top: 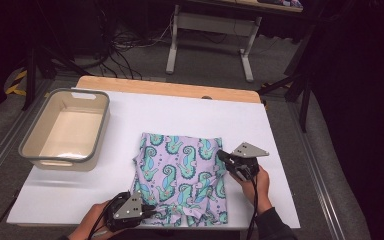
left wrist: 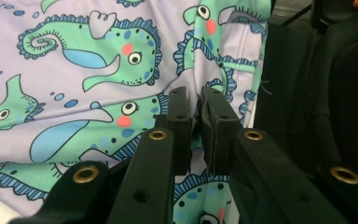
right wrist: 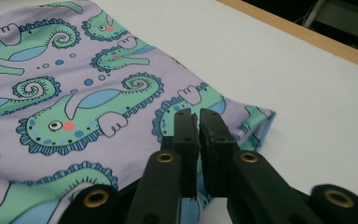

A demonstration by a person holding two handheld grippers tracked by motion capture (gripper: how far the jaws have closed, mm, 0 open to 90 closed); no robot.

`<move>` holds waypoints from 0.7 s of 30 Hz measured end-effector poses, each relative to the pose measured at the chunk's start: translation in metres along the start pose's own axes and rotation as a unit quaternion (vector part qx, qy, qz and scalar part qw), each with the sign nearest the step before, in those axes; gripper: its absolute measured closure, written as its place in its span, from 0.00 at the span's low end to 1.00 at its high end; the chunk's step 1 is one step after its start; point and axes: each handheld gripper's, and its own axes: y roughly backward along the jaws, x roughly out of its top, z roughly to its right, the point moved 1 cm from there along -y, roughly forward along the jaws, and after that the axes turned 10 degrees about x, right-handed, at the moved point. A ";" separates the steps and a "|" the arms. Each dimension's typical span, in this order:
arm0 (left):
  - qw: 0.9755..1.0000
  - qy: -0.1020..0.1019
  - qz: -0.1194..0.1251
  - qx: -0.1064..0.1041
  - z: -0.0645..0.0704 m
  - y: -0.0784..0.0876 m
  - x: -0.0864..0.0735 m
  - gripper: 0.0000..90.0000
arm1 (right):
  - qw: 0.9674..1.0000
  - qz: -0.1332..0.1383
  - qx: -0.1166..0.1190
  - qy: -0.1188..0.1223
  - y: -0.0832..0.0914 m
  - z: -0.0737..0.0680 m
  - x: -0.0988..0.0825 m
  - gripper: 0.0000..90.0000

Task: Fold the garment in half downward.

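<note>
left fingers (left wrist: 196, 122): clamped on garment (top: 180, 175) near hem | right fingers (right wrist: 198, 140): pinching its right edge

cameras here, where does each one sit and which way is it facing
High view: fixed above the person's side, looking forward and down on the white table, the bin and the seahorse-print garment; both hands and forearms enter from the bottom, with the left gripper and right gripper.
Left gripper view: rides the left gripper, looking along its shut jaws onto the garment's near edge.
Right gripper view: rides the right gripper, jaws shut at the garment's edge, table beyond.
Shared: all views show the garment.
</note>
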 end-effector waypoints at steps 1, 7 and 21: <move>1.000 0.001 0.003 0.002 -0.001 0.001 0.001 0.89 | 1.000 -0.002 0.002 0.000 -0.005 0.001 0.001 0.96; 0.999 0.025 0.035 0.019 -0.010 0.010 0.006 0.83 | 1.000 -0.026 0.010 -0.009 -0.023 0.009 -0.003 1.00; 0.987 0.077 0.042 0.134 -0.076 -0.014 0.016 0.82 | 0.998 -0.045 -0.001 -0.035 -0.032 0.016 -0.014 1.00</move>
